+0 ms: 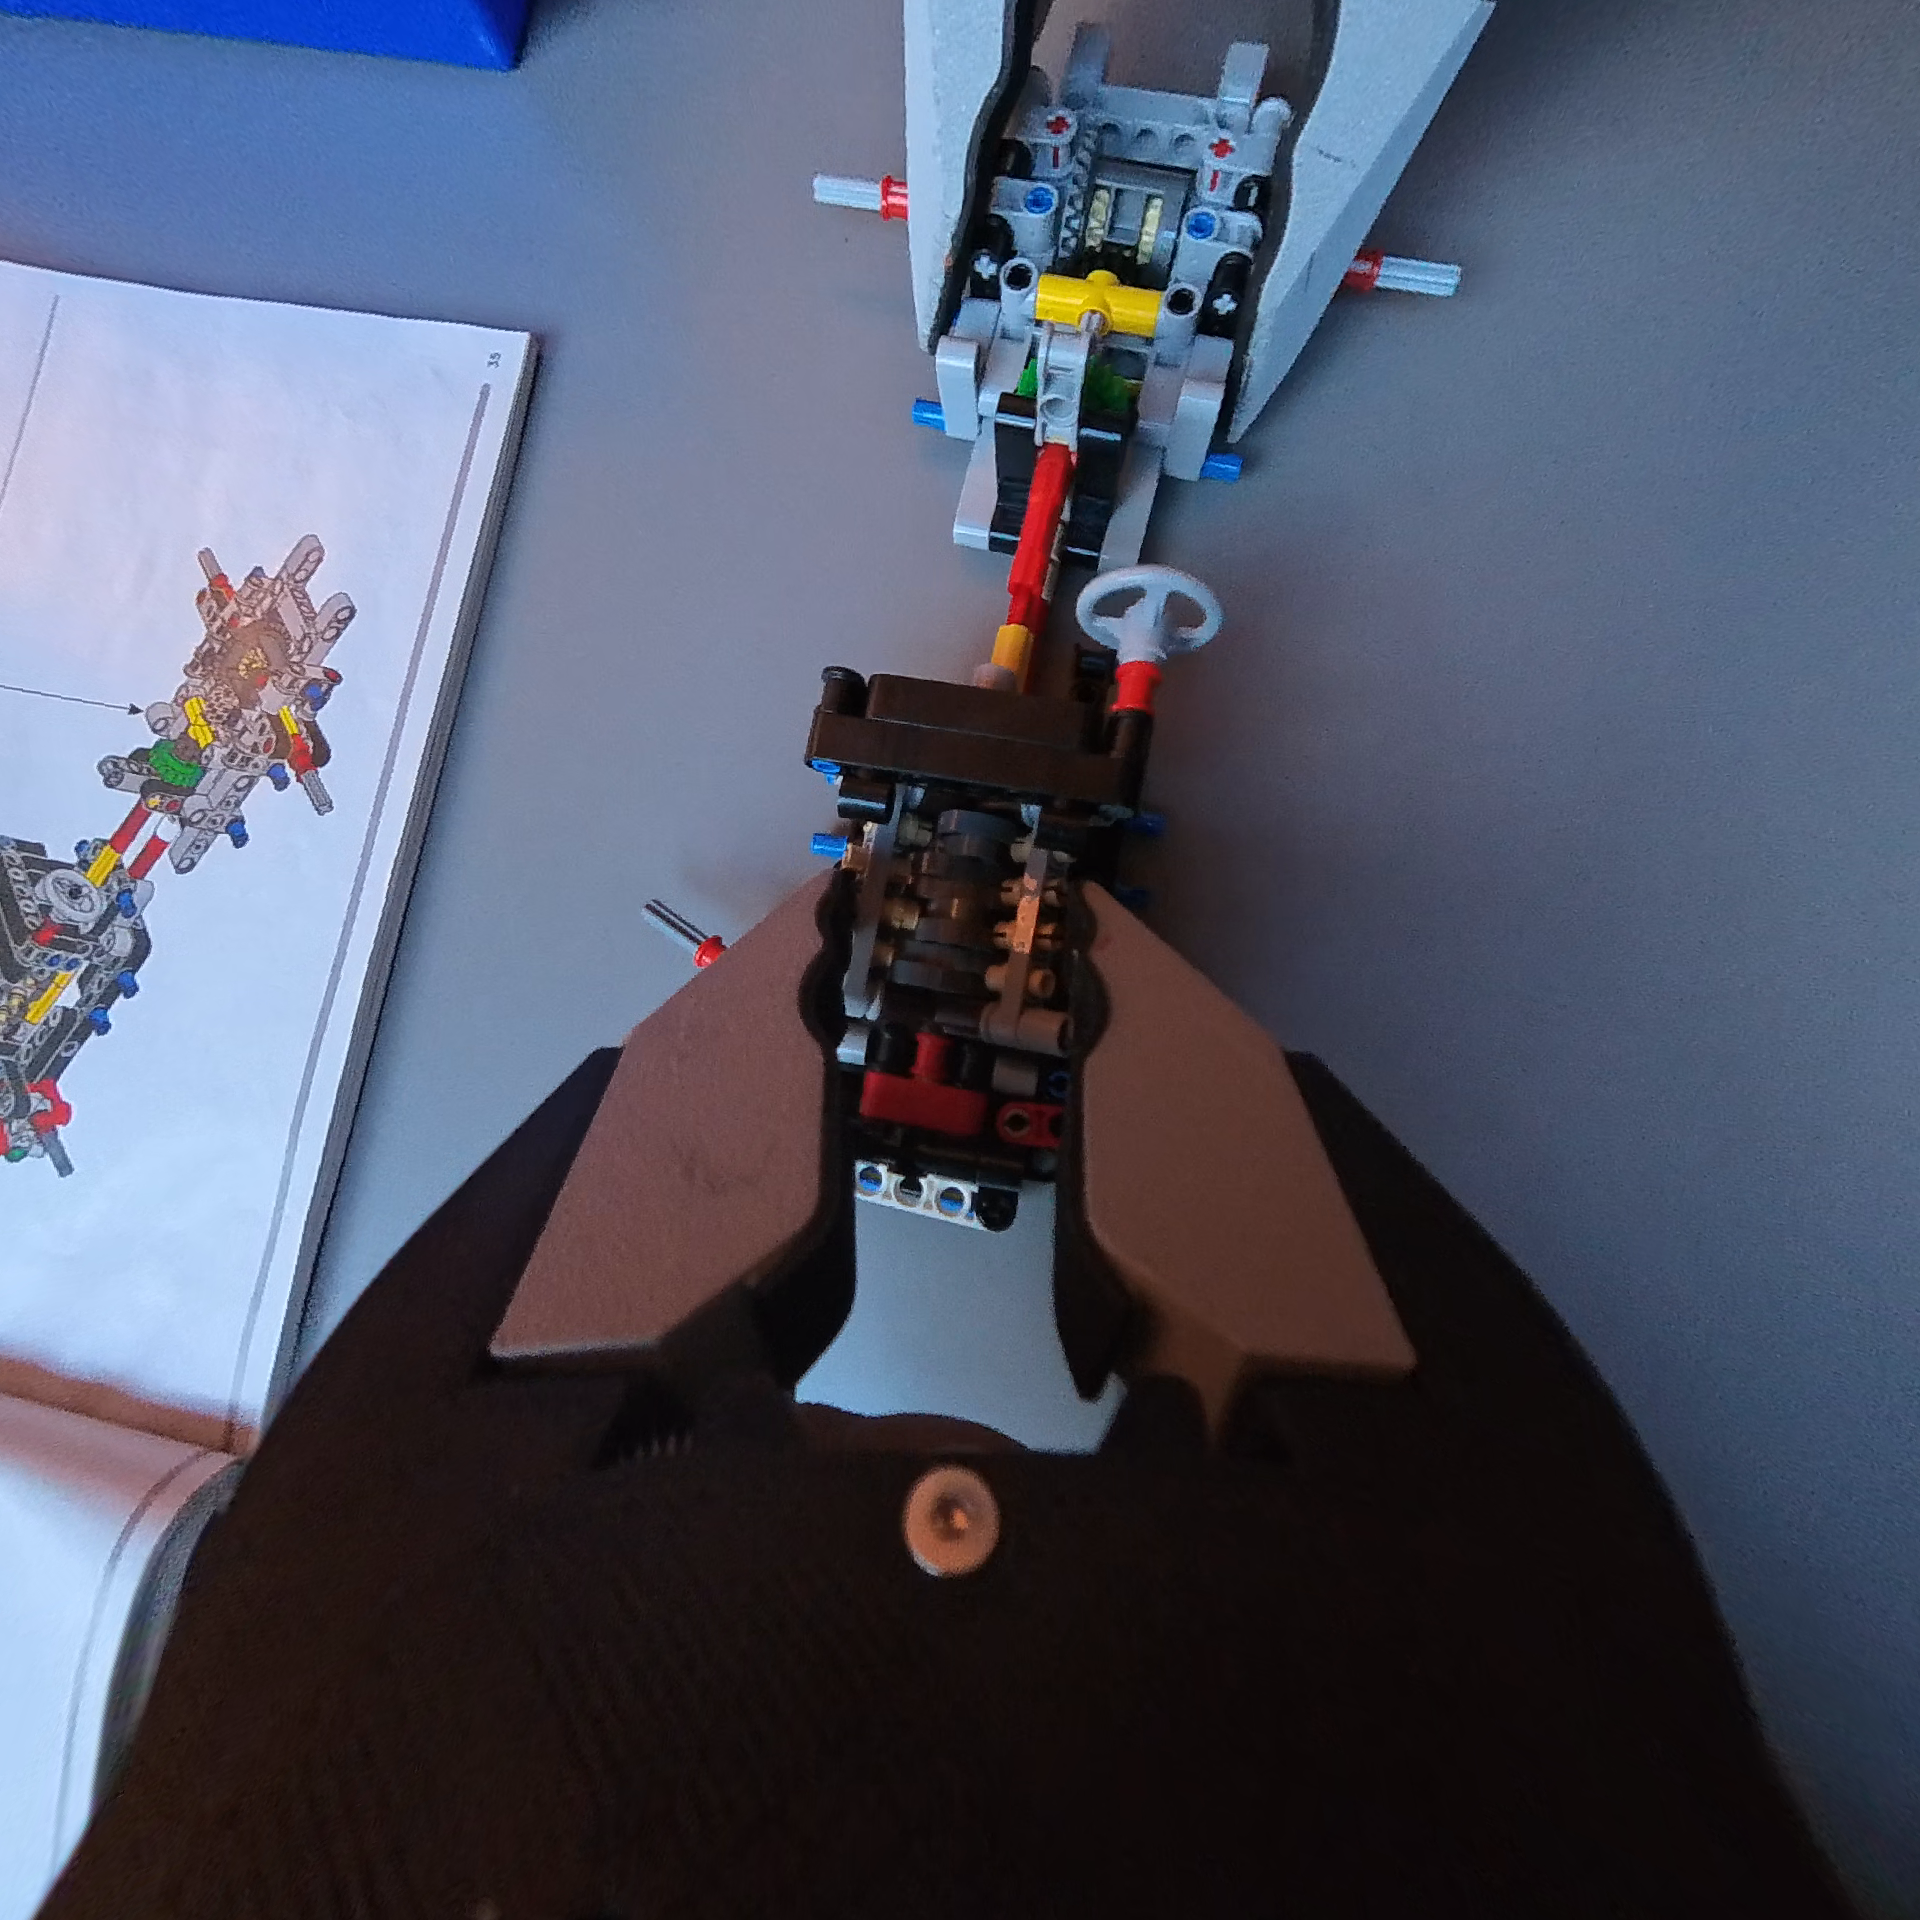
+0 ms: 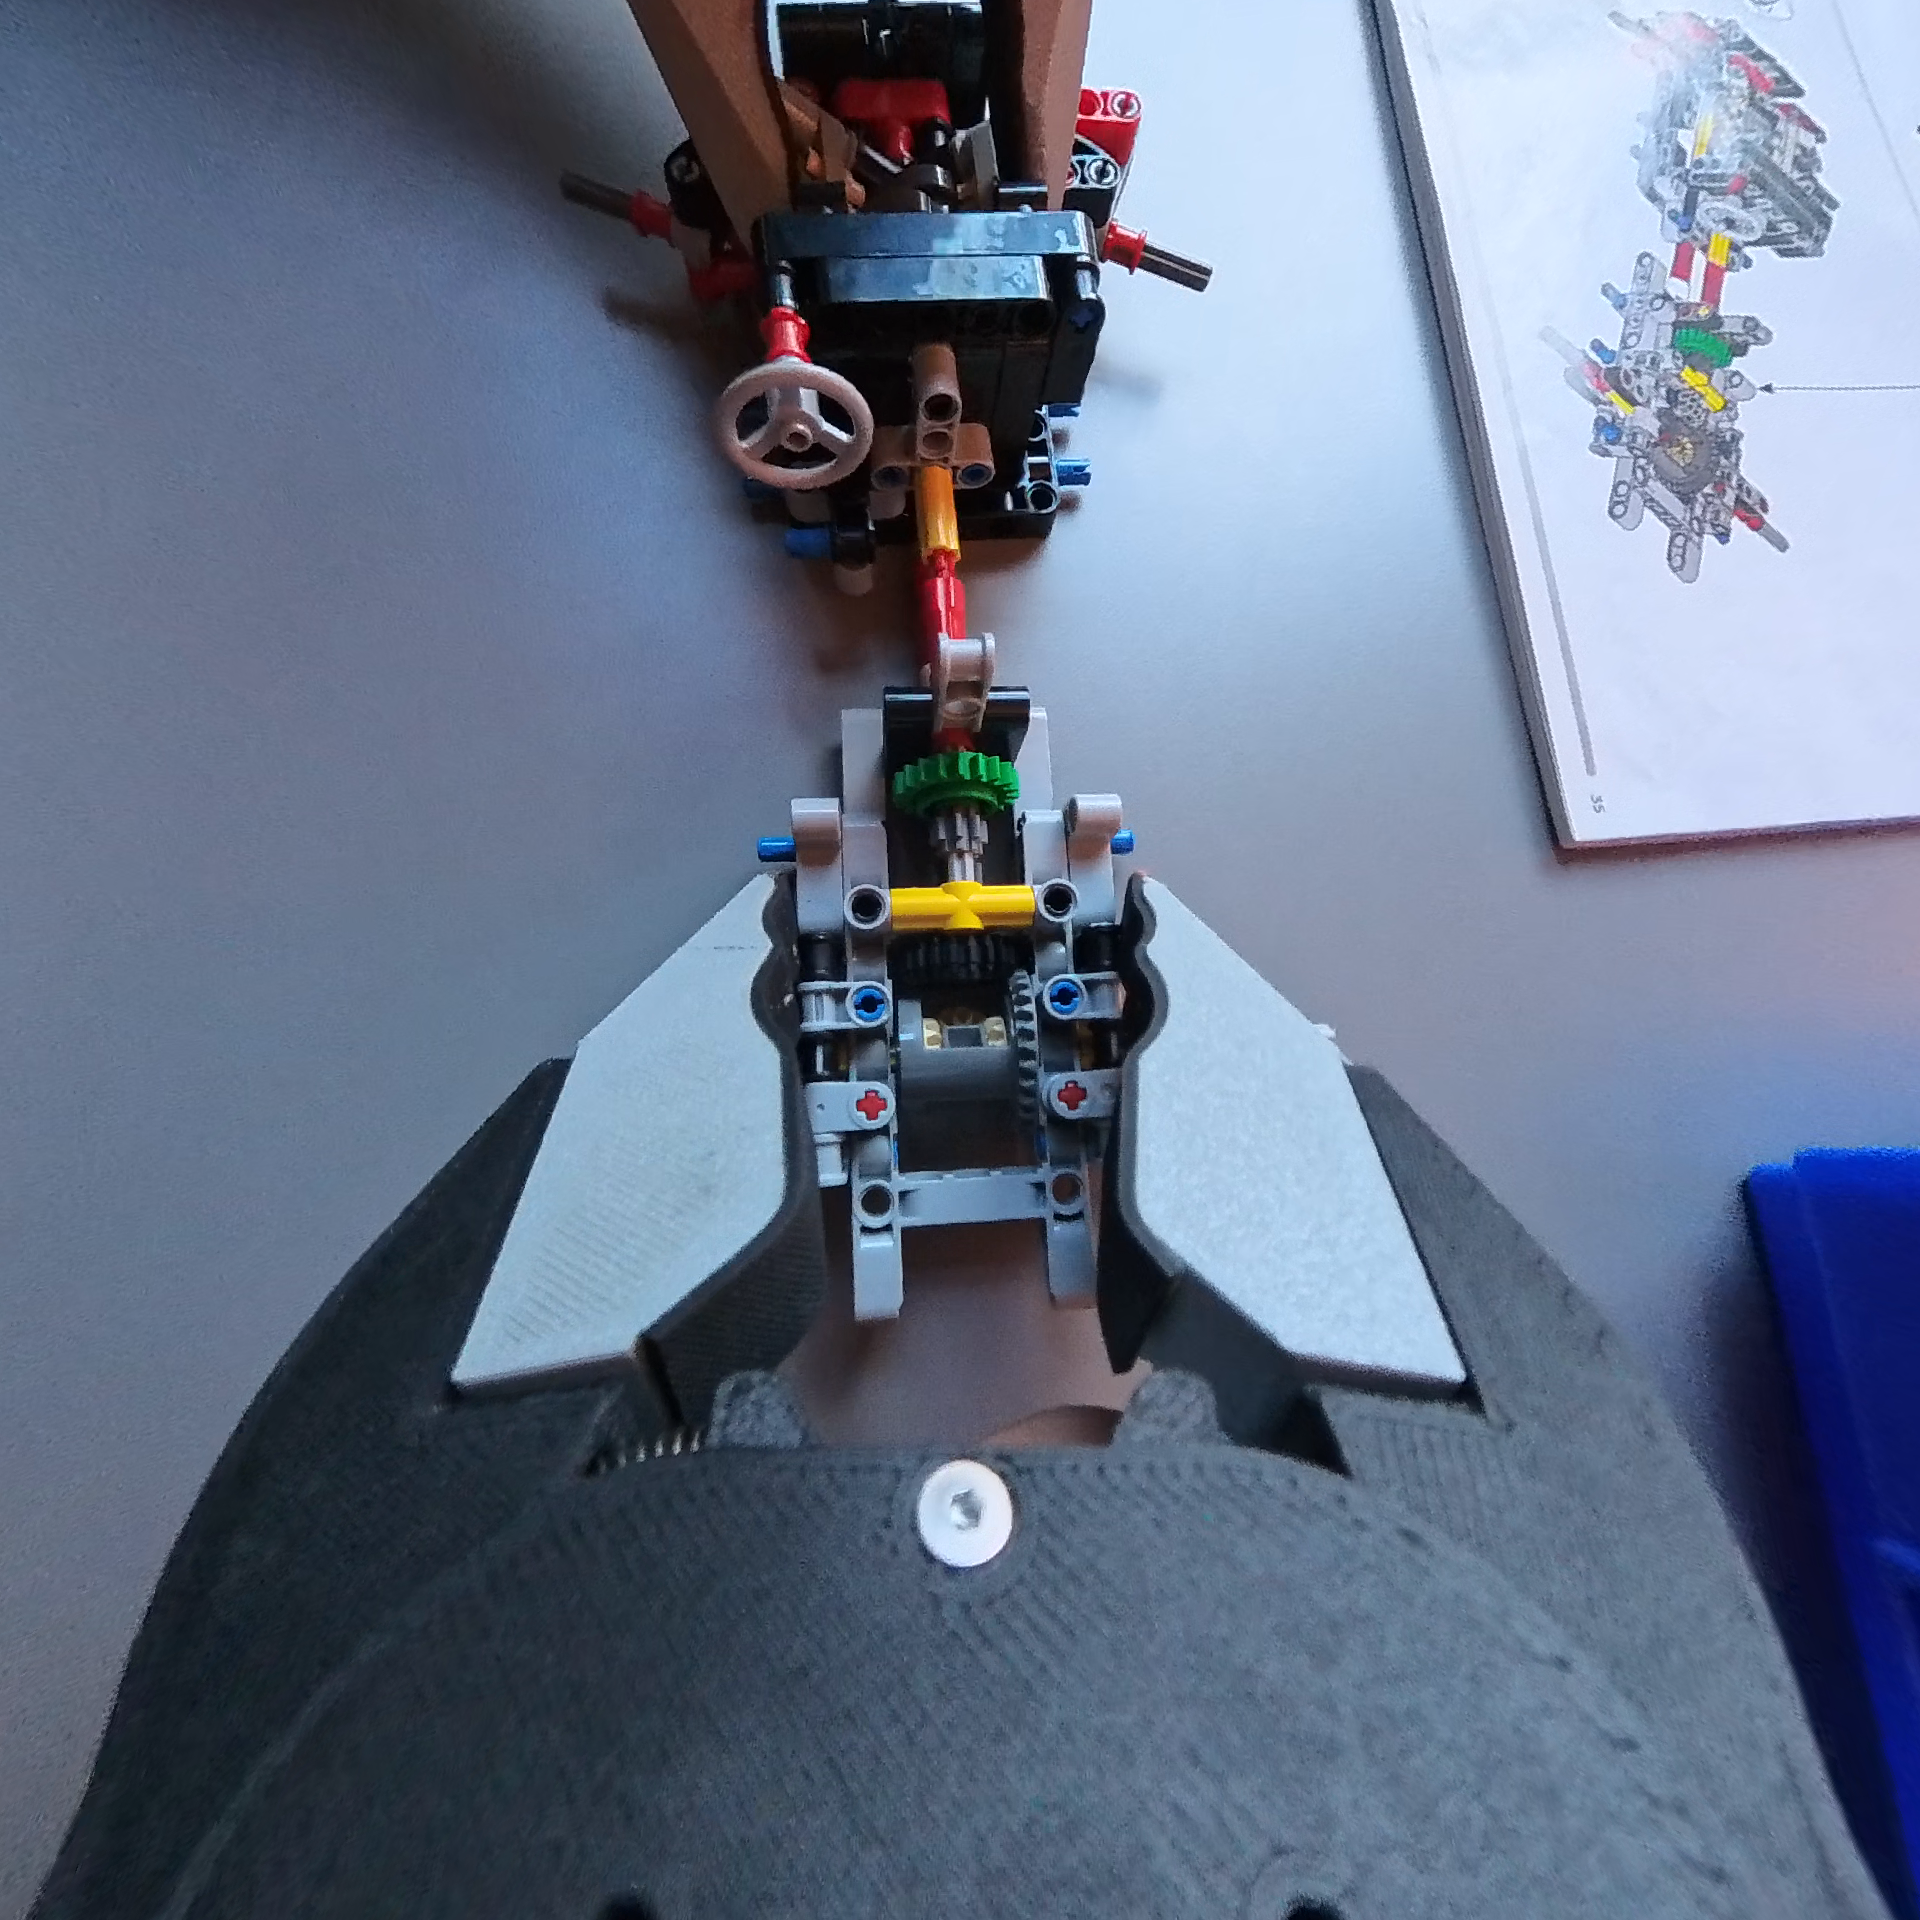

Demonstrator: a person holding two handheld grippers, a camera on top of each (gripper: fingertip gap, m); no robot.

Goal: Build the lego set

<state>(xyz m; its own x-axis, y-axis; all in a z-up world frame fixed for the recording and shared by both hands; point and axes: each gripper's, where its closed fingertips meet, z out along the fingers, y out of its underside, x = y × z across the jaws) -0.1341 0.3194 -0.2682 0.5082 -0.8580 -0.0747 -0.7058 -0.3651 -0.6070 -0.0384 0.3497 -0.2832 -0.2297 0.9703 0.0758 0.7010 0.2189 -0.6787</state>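
Note:
My left gripper (image 1: 961, 894), with brown fingers, is shut on the sides of a dark brick-built gearbox assembly (image 1: 966, 935) resting on the grey table (image 1: 1558, 935). The assembly carries a white steering wheel (image 1: 1148, 608). A red and yellow shaft (image 1: 1039, 540) runs from it to a grey brick assembly (image 1: 1101, 239). My right gripper (image 2: 956, 894), with grey fingers, is shut on that grey assembly (image 2: 956, 1039), which has a green gear (image 2: 956, 779) and a yellow connector (image 2: 961, 904). The right wrist view also shows the dark assembly (image 2: 925, 281), the shaft (image 2: 940, 561) and the left gripper (image 2: 894, 187).
An open instruction booklet (image 1: 260, 831) lies left of the left gripper; it also shows in the right wrist view (image 2: 1714, 416). A blue box (image 2: 1839, 1455) stands at the right; its corner shows at the far left (image 1: 260, 26). Axles (image 1: 852, 192) stick out sideways from the assemblies. Left tips to right tips: about 11 cm.

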